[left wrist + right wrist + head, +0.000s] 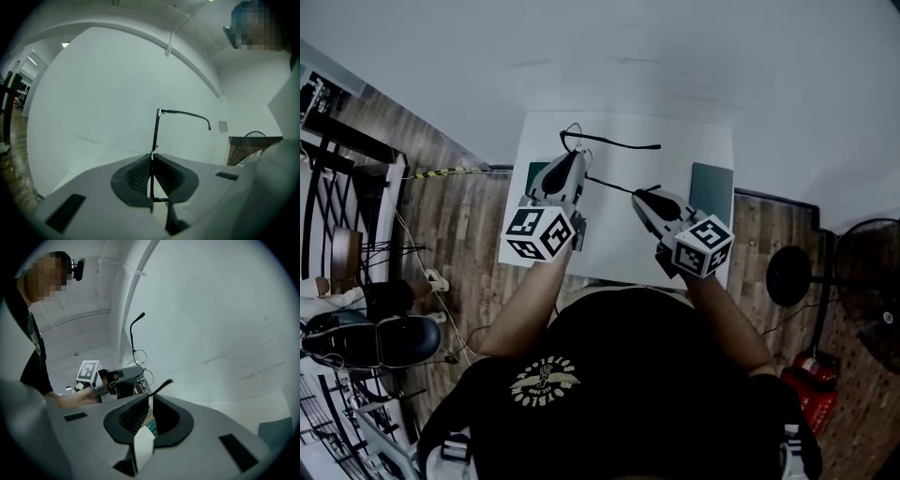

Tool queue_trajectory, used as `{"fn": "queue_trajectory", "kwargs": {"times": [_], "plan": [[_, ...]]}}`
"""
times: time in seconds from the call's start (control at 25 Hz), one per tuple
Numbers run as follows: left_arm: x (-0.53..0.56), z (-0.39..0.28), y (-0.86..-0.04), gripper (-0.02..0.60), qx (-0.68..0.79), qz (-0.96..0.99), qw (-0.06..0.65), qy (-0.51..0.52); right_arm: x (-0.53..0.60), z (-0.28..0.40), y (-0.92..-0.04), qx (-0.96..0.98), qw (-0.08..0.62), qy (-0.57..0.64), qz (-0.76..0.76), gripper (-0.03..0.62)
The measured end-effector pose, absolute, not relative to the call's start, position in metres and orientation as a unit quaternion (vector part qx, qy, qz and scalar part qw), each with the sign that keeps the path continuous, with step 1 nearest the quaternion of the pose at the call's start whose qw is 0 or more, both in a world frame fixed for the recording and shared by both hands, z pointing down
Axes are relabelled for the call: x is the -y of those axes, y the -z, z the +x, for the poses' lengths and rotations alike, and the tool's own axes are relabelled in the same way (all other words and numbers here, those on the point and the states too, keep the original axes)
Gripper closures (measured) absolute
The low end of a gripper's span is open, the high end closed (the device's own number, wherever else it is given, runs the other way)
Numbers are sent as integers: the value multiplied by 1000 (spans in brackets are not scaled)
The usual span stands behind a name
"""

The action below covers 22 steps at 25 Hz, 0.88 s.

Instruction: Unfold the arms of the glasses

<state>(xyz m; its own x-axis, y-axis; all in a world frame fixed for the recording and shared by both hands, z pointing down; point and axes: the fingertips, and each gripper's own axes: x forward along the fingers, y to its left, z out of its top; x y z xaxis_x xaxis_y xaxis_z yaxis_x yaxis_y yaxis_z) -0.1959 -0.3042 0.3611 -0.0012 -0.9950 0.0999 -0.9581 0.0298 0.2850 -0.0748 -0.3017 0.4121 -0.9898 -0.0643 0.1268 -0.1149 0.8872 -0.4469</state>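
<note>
The glasses hang over the far half of the white worktop, not touching it. The left gripper has its fingers clenched on the frame, and one arm stands out open. The right gripper seems to have its fingers clamped on the other arm's tip, though that view is dim.

The glasses sit above the table, between the left gripper and the right gripper; right of them lies perhaps a pad.
</note>
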Motion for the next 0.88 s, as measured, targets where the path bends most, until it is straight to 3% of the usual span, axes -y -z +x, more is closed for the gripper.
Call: {"fn": "queue_trajectory", "kwargs": {"times": [0.44, 0.6, 0.88], "plan": [[258, -158, -367, 561, 768, 626, 124, 47, 269, -34, -434, 968, 95, -228, -40, 560], [243, -169, -367, 561, 790, 601, 117, 38, 267, -31, -442, 969, 112, -214, -48, 514], [201, -176, -360, 560, 814, 574, 88, 27, 304, 9, -418, 985, 87, -138, 56, 568]]}}
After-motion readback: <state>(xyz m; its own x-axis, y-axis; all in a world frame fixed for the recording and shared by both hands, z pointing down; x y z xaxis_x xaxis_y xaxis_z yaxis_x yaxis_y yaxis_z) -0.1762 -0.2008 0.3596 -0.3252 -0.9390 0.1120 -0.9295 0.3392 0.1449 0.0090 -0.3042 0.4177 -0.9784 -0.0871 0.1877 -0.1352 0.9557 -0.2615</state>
